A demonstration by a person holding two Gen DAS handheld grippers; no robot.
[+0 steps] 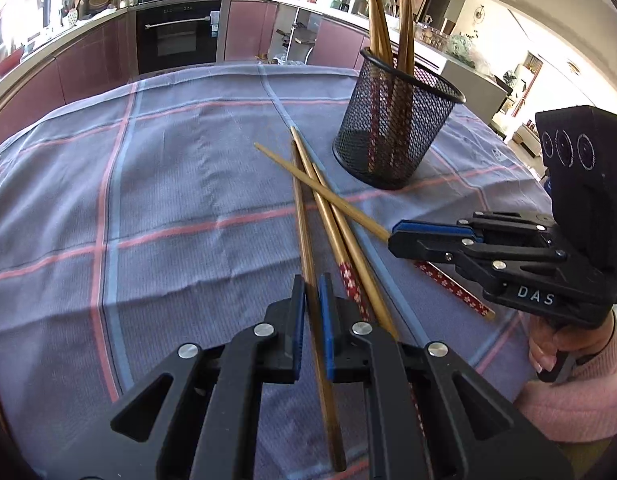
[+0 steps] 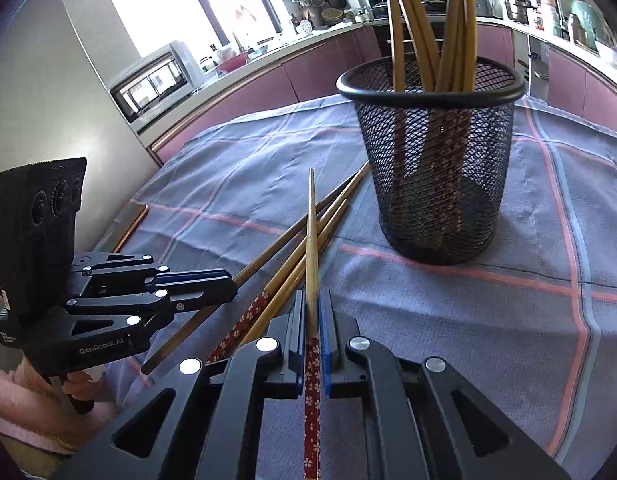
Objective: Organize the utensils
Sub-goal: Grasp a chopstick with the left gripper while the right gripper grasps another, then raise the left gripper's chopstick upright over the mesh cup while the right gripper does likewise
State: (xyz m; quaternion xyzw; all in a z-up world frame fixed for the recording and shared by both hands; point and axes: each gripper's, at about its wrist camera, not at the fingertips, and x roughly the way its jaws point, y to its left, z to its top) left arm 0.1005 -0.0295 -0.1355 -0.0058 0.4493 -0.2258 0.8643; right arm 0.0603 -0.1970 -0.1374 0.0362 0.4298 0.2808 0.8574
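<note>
a: gripping a chopstick each: left tongs (image 1: 312, 312) clamp a plain one (image 1: 308, 216), right tongs (image 2: 313, 320) a floral-handled one (image 2: 312, 240).
b: both point lengthwise toward the mesh holder (image 2: 432, 152), upper right; right is nearer.

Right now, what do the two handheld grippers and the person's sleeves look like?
Both the left gripper and the right gripper are black plastic linkages with silver rivets and blue finger pads. The right one reads "DAS", the left "GenRobot.AI". Each carries a black block with three round lenses. The sleeve is pink knit.
</note>
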